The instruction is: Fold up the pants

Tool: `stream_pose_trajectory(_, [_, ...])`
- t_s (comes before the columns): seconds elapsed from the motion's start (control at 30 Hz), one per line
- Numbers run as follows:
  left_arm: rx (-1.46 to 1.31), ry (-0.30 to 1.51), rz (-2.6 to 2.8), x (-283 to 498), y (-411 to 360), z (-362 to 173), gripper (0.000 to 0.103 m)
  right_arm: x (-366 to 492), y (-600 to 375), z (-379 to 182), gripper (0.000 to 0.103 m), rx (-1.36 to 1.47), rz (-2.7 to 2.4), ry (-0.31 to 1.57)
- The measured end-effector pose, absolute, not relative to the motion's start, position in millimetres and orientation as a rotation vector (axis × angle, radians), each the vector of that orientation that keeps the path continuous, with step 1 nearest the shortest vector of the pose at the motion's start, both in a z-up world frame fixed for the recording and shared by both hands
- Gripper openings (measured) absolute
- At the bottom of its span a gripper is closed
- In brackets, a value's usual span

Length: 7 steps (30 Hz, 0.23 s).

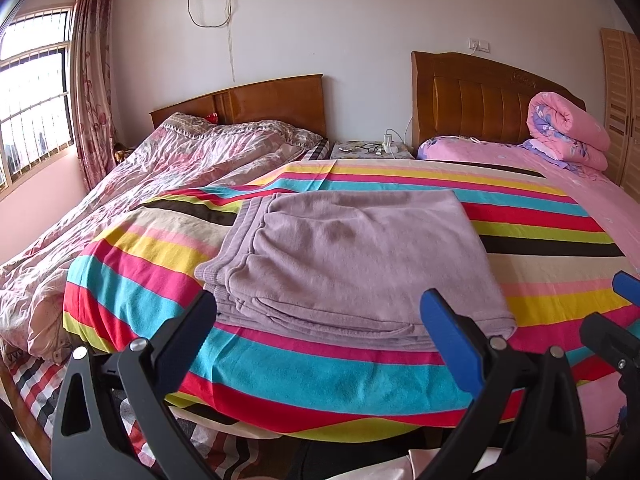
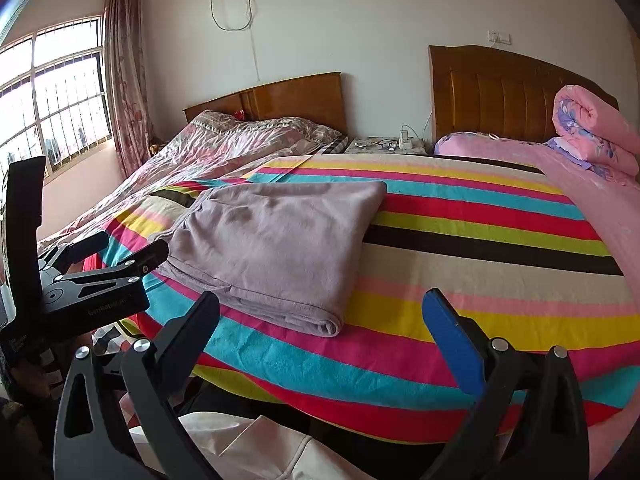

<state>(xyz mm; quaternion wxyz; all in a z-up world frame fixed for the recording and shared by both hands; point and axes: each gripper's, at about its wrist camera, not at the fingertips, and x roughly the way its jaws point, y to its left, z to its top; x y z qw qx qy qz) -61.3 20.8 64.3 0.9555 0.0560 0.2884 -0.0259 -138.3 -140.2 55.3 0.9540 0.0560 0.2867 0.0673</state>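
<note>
1. Mauve fleece pants [image 1: 352, 260] lie folded in a flat, layered rectangle on the striped bedspread [image 1: 540, 216], in the centre of the left wrist frame and centre-left of the right wrist frame.
2. Left gripper [image 1: 320, 312] hangs wide open and empty, just short of the stack's near edge; right gripper [image 2: 322, 312] is equally wide open and empty, with the folded corner [image 2: 328, 326] between its fingers in the frame.
3. Judging by the stacked layers at the near edge, the fold looks nearly or fully done; what remains is tidying.
4. To do it well: check that the edges line up, then press the top layer flat rather than pinching it.
5. Grip only if a layer sticks out, and take all the layers together.
6. Lift clear straight back, so that no finger drags the soft cloth.
</note>
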Motion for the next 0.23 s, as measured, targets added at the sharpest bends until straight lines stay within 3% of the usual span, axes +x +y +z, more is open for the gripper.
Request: stream_pose_trajectory(0.23, [0.112, 0.625, -0.074, -54.9, 20.2, 60.7, 0.102, -142.2, -140.0, 54.0, 0.098, 0.123, 0.139, 0.591])
